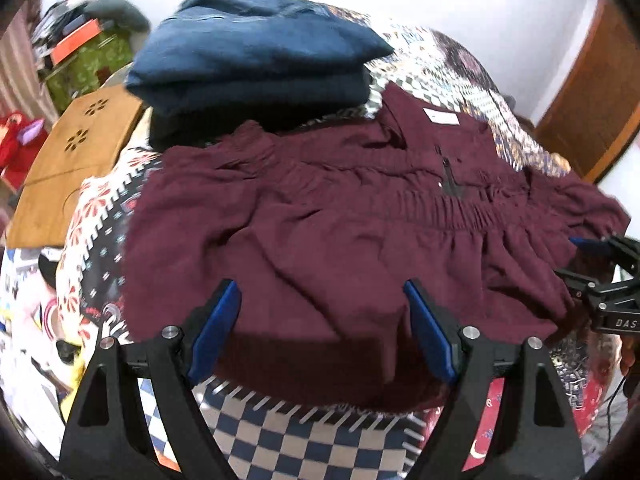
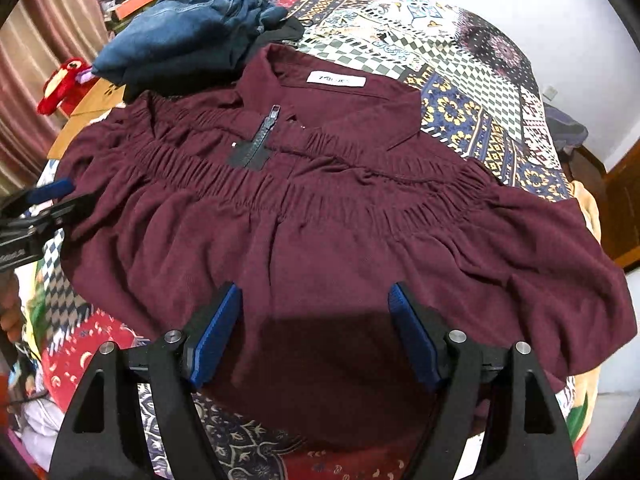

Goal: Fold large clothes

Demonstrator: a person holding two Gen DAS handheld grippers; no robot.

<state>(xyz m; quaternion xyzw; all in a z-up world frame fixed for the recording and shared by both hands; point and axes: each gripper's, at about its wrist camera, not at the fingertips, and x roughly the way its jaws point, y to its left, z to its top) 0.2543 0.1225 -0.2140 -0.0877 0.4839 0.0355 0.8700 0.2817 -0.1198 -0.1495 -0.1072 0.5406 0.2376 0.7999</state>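
A maroon garment (image 1: 340, 232) with gathered bands, a short zipper (image 2: 260, 136) and a white neck label (image 2: 336, 79) lies spread on a patchwork bedspread (image 2: 472, 92); it also shows in the right wrist view (image 2: 320, 240). My left gripper (image 1: 322, 332) is open and empty, hovering over the garment's near left hem. My right gripper (image 2: 314, 334) is open and empty over the near hem further right. Each gripper shows at the edge of the other's view: the right gripper (image 1: 600, 276) and the left gripper (image 2: 40, 208).
A stack of folded blue and dark clothes (image 1: 256, 64) sits on the bed behind the garment, also in the right wrist view (image 2: 188, 36). A wooden bedside table (image 1: 72, 160), a green box (image 1: 88, 64), a red plush toy (image 2: 64, 84) and curtains stand at left. A wooden door (image 1: 596, 100) is at right.
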